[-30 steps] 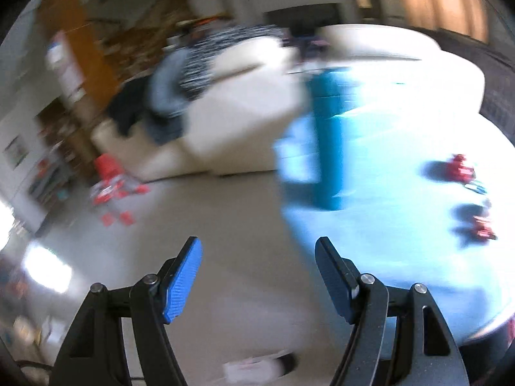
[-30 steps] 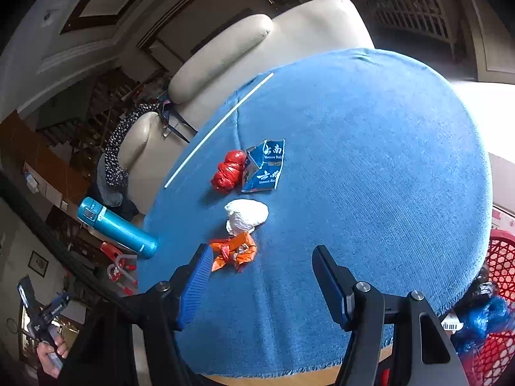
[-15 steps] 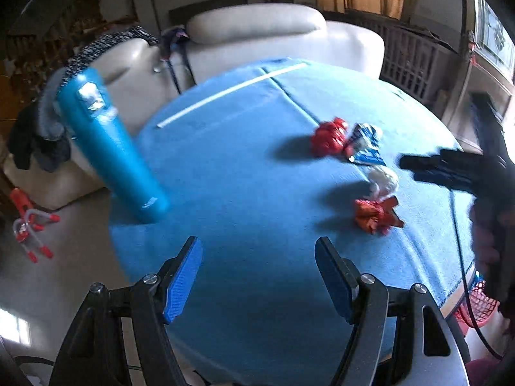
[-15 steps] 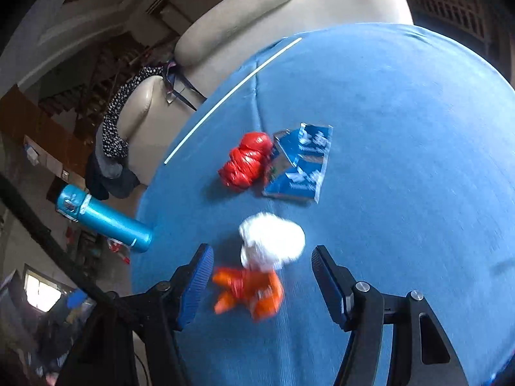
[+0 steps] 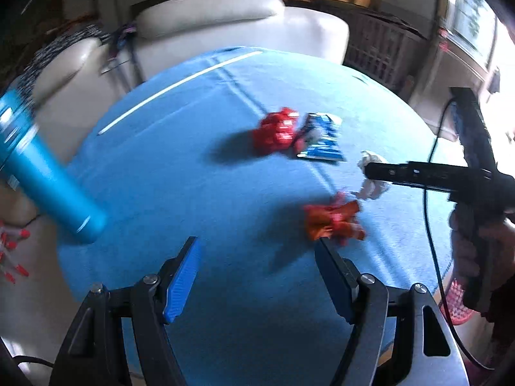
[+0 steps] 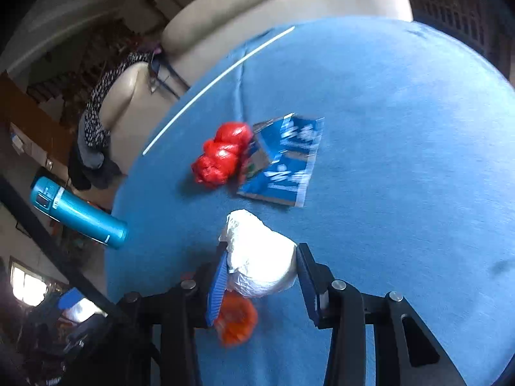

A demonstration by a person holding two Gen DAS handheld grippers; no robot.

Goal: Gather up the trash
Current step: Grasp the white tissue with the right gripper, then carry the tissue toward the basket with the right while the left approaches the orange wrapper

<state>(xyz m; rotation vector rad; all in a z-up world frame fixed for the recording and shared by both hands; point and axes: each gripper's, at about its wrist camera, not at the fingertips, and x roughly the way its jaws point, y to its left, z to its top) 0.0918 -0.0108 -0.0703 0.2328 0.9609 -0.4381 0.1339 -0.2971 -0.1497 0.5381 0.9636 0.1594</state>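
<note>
On the round table with a blue cloth [image 5: 193,167] lie a white paper wad [image 6: 260,257], an orange wrapper [image 5: 331,222], a red crumpled bag [image 6: 222,157] and a blue snack packet [image 6: 283,167]. My right gripper [image 6: 261,249] is closing its jaws around the white wad, and both pads meet its sides. The orange wrapper [image 6: 236,321] lies under the left finger. In the left wrist view that gripper reaches in from the right over the wad [image 5: 373,189]. My left gripper [image 5: 256,244] hangs open above the cloth, holding nothing, with the orange wrapper just past its right fingertip.
A teal bottle [image 5: 42,177] stands at the table's left edge. A thin white stick [image 5: 180,90] lies at the far side. A cream sofa [image 5: 225,25] is behind the table. A red mesh basket [image 5: 457,302] sits low at the right, by a person's hand [image 5: 476,257].
The left gripper swung from the floor and sofa to over the table, then nearer the trash. The right gripper dropped onto the white wad and its jaws narrowed around it.
</note>
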